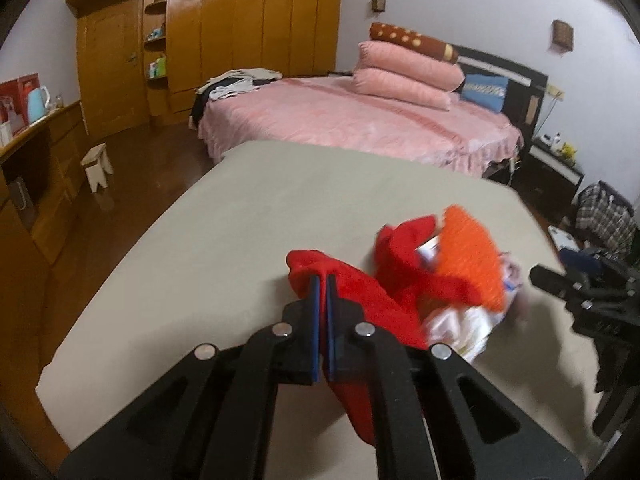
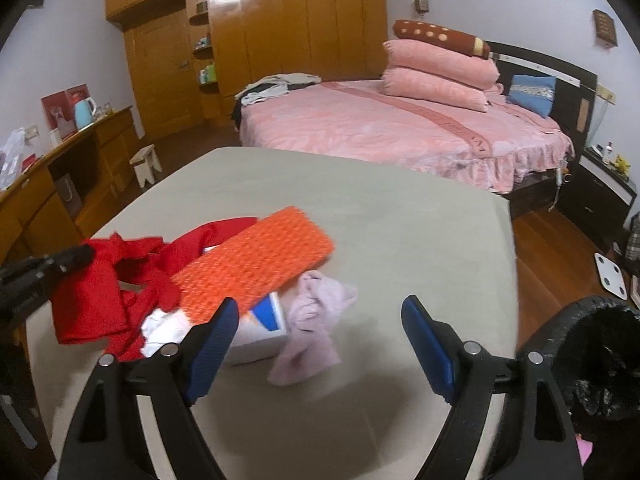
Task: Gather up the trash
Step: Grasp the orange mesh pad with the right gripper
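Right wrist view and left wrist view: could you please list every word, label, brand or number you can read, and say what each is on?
None can be read.
Bed runner: a row of marks, too blurred to read.
Red box behind the kettle: print too small.
White and blue box under the orange piece: no legible text.
Wall plaques: too small.
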{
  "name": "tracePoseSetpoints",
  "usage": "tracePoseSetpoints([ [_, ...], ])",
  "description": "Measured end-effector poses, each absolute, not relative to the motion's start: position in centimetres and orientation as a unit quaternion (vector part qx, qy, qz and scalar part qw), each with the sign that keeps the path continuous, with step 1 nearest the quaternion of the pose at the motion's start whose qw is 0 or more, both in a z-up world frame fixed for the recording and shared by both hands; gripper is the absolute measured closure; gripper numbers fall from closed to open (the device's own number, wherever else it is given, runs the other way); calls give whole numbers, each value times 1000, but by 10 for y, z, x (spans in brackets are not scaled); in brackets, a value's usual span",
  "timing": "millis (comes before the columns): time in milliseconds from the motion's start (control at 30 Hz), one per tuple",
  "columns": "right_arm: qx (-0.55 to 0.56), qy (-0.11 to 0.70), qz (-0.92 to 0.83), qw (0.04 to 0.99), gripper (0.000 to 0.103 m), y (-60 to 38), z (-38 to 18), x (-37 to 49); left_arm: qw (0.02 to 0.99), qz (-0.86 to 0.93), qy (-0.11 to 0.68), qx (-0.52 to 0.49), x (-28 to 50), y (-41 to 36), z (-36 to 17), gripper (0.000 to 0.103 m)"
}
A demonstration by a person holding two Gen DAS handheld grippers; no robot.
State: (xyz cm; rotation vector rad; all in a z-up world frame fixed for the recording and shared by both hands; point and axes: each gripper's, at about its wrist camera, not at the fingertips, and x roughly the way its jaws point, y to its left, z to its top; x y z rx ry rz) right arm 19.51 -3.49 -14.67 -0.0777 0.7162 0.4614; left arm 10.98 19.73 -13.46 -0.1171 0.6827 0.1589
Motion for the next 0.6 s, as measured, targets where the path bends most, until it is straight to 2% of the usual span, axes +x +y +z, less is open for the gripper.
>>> tracePoseSetpoints([
  [500,-60,369,260,890,21,17,-162,203,931,71,352,-73,110,213,-151,98],
  [600,-61,380,268,883,26,21,-168,207,931,65,352,-77,112,212,-151,83],
])
